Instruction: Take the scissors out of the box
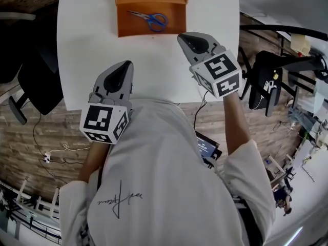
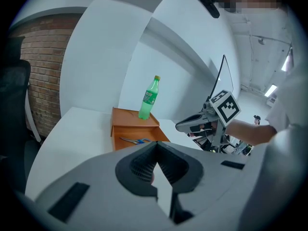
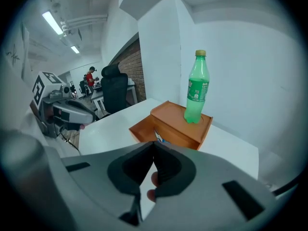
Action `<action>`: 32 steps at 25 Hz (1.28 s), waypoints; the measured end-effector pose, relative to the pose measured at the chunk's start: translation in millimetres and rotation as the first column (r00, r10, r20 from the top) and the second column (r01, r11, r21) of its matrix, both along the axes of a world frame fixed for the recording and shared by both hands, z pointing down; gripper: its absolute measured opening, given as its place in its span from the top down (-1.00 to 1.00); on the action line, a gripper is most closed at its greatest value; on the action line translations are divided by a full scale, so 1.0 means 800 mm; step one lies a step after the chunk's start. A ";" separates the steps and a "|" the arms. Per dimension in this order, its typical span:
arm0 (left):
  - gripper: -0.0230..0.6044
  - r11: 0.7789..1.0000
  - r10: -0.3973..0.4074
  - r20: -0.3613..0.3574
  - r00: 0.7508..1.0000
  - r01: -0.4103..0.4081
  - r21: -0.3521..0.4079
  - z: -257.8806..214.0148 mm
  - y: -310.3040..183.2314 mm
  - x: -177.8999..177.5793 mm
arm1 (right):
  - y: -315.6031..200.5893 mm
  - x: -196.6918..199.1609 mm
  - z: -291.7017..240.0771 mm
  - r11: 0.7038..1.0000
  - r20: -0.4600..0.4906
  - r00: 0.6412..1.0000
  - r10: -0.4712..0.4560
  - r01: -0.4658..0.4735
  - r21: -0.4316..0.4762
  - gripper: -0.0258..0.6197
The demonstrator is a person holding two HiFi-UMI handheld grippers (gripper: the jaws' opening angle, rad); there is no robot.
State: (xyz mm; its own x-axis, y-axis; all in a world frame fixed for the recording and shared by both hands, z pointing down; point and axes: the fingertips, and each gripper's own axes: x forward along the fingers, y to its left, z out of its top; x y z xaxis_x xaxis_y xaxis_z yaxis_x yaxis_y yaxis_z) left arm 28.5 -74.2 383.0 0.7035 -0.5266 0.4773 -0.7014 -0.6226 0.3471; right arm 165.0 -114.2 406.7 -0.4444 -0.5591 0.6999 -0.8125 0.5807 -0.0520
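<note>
The room has white walls and a plank floor [image 1: 36, 137] seen only in the head view. The left gripper view alone shows a brick wall [image 2: 43, 71], and the right gripper view alone shows strip lights [image 3: 53, 22] on the ceiling and a distant person in red [image 3: 90, 76]. One black chair [image 1: 36, 81] stands left of the table.

One white table [image 1: 87, 35] carries everything. One orange box [image 1: 125, 22] sits at its far edge, with its open part towards the person. From above the head view looks straight into that open part. The right gripper view shows mostly the box's lid and side.

There are two hand-held grippers, both over the near half of the table and well short of the box. The left hand-held gripper [image 1: 124, 65] has its jaws drawn together with nothing between them. The right hand-held gripper [image 1: 183, 36] is nearer the box, its jaws likewise closed and empty.

One green bottle [image 2: 149, 97] stands upright on the box lid. Both gripper views show it whole, but the head view catches only its top at the frame's edge.

One pair of scissors [image 1: 149, 18] with blue handles lies flat inside the open box, touched by neither hand-held gripper.
</note>
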 end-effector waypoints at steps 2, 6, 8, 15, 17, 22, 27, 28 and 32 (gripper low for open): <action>0.91 1.000 0.005 0.001 1.000 -0.005 -0.002 0.000 0.000 -0.001 | -0.009 -0.003 -0.003 1.000 0.020 1.000 -0.001 0.001 0.010 0.90; 0.91 1.000 0.004 -0.001 1.000 -0.004 -0.015 0.002 0.000 -0.003 | -0.022 -0.008 0.000 1.000 0.011 1.000 -0.029 0.029 0.008 0.90; 0.91 1.000 0.004 -0.001 1.000 -0.004 -0.021 0.004 0.000 -0.005 | -0.026 -0.011 0.004 0.998 0.004 0.998 -0.055 0.055 0.008 0.89; 0.91 0.999 0.012 -0.001 1.000 -0.012 -0.035 0.010 0.001 -0.004 | -0.039 -0.014 0.026 0.995 -0.026 0.995 -0.097 0.097 -0.030 0.87; 0.91 0.999 0.011 0.000 1.000 -0.011 -0.039 0.011 0.001 -0.004 | -0.040 -0.016 0.035 0.993 -0.031 0.993 -0.111 0.109 -0.050 0.86; 0.91 0.999 0.011 -0.006 1.000 -0.011 -0.045 0.012 0.001 -0.007 | -0.048 -0.024 0.051 0.987 -0.053 0.989 -0.138 0.133 -0.087 0.83; 0.91 0.998 0.005 -0.011 1.000 -0.005 -0.055 0.015 -0.001 -0.010 | -0.052 -0.029 0.064 0.980 -0.085 0.981 -0.172 0.161 -0.121 0.81; 0.91 0.998 0.004 -0.012 1.000 -0.005 -0.057 0.016 -0.002 -0.010 | -0.053 -0.030 0.067 0.978 -0.093 0.979 -0.179 0.167 -0.128 0.80; 0.91 0.998 0.002 -0.015 1.000 -0.002 -0.062 0.019 -0.004 -0.012 | -0.056 -0.034 0.078 0.970 -0.110 0.973 -0.205 0.187 -0.156 0.76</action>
State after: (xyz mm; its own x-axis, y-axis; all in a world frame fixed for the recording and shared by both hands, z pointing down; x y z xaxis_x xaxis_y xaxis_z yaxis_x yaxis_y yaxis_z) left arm 18.6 -77.3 397.9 0.7116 -0.4949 0.4986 -0.6948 -0.6010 0.3951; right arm 137.6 -159.0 469.1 -0.4397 -0.3591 0.8232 -0.6888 0.7230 -0.0525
